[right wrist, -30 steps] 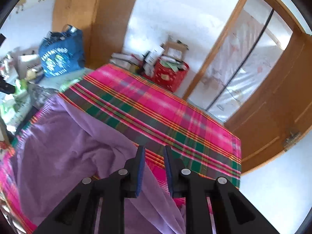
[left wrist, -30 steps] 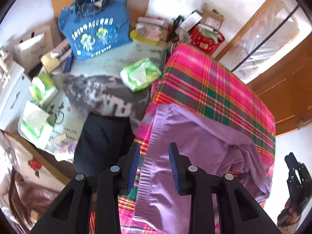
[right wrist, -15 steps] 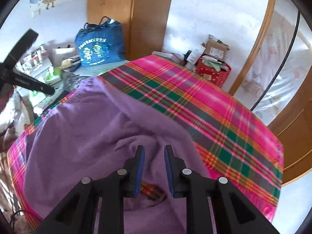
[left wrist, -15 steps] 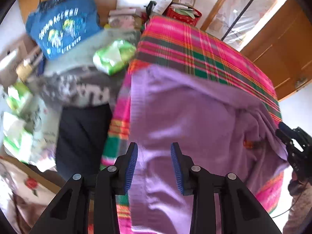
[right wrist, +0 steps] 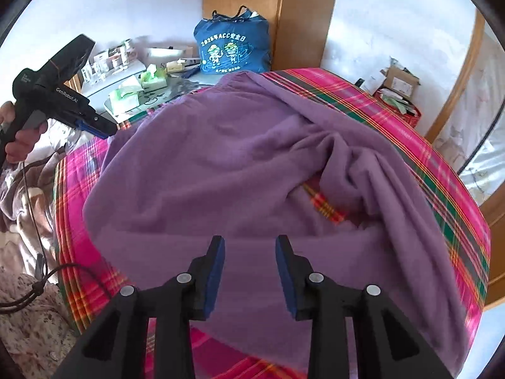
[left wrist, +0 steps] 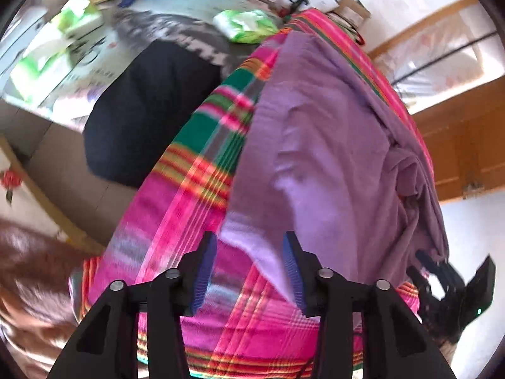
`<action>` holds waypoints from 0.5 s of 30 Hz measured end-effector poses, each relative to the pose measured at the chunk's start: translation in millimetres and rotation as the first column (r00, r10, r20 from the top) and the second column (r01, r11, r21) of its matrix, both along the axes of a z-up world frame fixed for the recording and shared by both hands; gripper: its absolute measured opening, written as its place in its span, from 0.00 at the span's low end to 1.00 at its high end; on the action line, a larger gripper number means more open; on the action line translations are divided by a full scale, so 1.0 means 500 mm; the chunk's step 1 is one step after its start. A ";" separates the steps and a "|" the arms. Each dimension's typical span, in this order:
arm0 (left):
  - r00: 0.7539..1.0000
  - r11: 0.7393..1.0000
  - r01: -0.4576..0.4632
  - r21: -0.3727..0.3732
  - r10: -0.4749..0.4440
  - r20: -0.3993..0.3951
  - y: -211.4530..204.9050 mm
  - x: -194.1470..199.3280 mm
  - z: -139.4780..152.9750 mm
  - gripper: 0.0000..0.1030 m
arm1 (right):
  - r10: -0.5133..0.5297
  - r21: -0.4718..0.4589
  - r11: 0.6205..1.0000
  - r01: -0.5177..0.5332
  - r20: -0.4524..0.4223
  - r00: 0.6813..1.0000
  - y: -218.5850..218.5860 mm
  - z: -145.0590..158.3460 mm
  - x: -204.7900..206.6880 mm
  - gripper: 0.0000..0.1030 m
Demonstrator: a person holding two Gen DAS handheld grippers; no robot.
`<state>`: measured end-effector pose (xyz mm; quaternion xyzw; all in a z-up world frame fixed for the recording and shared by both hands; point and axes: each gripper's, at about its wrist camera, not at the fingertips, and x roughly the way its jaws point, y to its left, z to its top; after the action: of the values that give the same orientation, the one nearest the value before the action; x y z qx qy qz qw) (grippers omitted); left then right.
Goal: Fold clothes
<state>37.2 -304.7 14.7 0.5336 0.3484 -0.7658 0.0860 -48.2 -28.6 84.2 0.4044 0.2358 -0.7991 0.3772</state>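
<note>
1. Right wrist view: the purple garment [right wrist: 221,170] fills the middle of the frame, spread on the plaid cloth [right wrist: 410,120], bunched into folds at centre right, where a patch of plaid shows through.
2. Right gripper [right wrist: 249,268], bottom centre, jaws opening, nothing pinched. Purple fabric lies under and beyond the pads, not pressed by them.
3. Left gripper [left wrist: 249,271], bottom centre of its own view, jaws opening too. The garment's near corner sits between the fingers, but no squeeze yet.
4. Same gripper shows in the right view at upper left, clear of the garment's edge, a hand [right wrist: 19,132] on its handle.
5. Risk, as I read it: close too high and the pads skim off the fabric, or go too deep and nip the plaid cloth with it.
6. That bunched right side is trouble: fold now and the creases get locked in.
7. Left view is blurred, so judging the corner's exact place is dicey.
</note>
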 end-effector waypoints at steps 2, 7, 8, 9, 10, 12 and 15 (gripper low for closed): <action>1.000 0.999 -0.025 0.048 0.025 -0.001 0.001 0.013 -0.015 0.45 | -0.040 -0.032 0.999 0.041 0.026 0.999 0.024 -0.006 0.019 0.34; 0.991 0.986 -0.119 0.120 0.125 -0.041 0.004 0.040 -0.032 0.47 | -0.226 -0.109 0.967 0.232 0.063 0.972 0.125 -0.021 0.057 0.35; 0.990 0.983 -0.127 0.135 0.134 -0.045 0.007 0.042 -0.035 0.47 | -0.273 -0.124 0.952 0.280 0.067 0.960 0.150 -0.025 0.060 0.35; 0.991 0.980 -0.117 0.160 0.126 -0.047 0.013 0.041 -0.039 0.47 | -0.320 -0.140 0.934 0.328 0.073 0.944 0.176 -0.029 0.062 0.35; 0.991 0.977 -0.110 0.180 0.121 -0.050 0.018 0.040 -0.043 0.47 | -0.370 -0.164 0.910 0.381 0.091 0.924 0.202 -0.032 0.063 0.35; 0.990 0.979 -0.113 0.172 0.125 -0.061 0.027 0.042 -0.042 0.47 | -0.457 -0.217 0.853 0.475 0.129 0.880 0.255 -0.036 0.064 0.35; 0.988 0.975 -0.120 0.189 0.136 -0.073 0.037 0.041 -0.048 0.47 | -0.548 -0.274 0.772 0.574 0.172 0.819 0.319 -0.039 0.061 0.37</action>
<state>57.7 -286.1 -9.1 0.4826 0.4549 -0.7451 0.0704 -17.9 130.9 64.5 0.4235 -0.0412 -0.8848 0.1900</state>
